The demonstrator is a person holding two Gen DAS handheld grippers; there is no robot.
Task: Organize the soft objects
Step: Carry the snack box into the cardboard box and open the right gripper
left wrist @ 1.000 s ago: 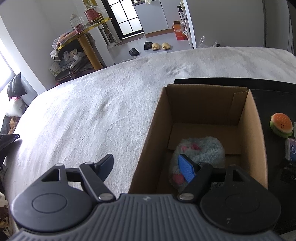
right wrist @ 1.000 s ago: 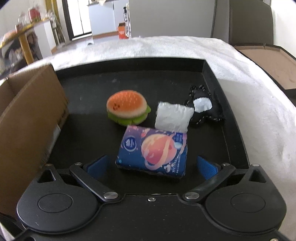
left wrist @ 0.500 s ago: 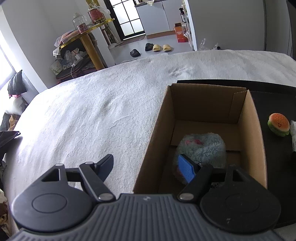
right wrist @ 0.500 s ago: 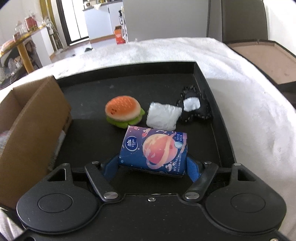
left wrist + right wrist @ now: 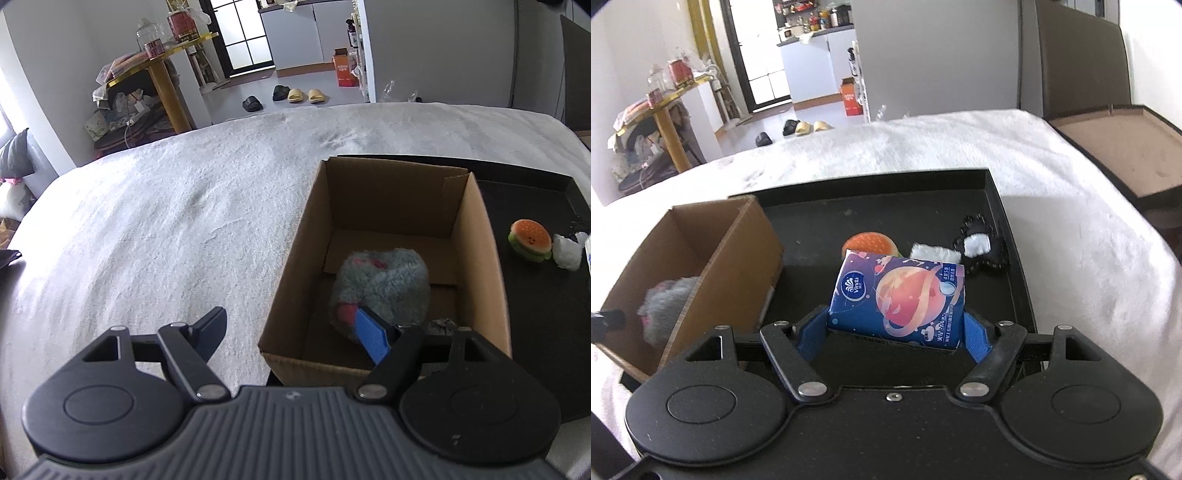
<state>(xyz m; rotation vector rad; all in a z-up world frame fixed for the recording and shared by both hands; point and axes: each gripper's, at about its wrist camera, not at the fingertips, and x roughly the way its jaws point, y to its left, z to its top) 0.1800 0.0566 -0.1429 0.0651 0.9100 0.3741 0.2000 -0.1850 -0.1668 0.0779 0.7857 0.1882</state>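
Two blue pads of the right claw [image 5: 895,326] clamped on the tissue pack [image 5: 899,301], lifted just right of the cardboard box [image 5: 713,258]. Judged light, squashy, slick-wrapped; best pinched across the short sides. Left claw [image 5: 295,330] spread apart over the box's near left wall, fluffy toy [image 5: 380,291] inside.

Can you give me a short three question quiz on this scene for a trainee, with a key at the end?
1. True or false: the right gripper is shut on the tissue pack.
2. What already lies in the cardboard box? A) burger plush B) grey fluffy toy C) nothing
3. Fill in: the burger plush rests on the black ____.

Key: 1 true. 2 B, the grey fluffy toy. 3 tray.
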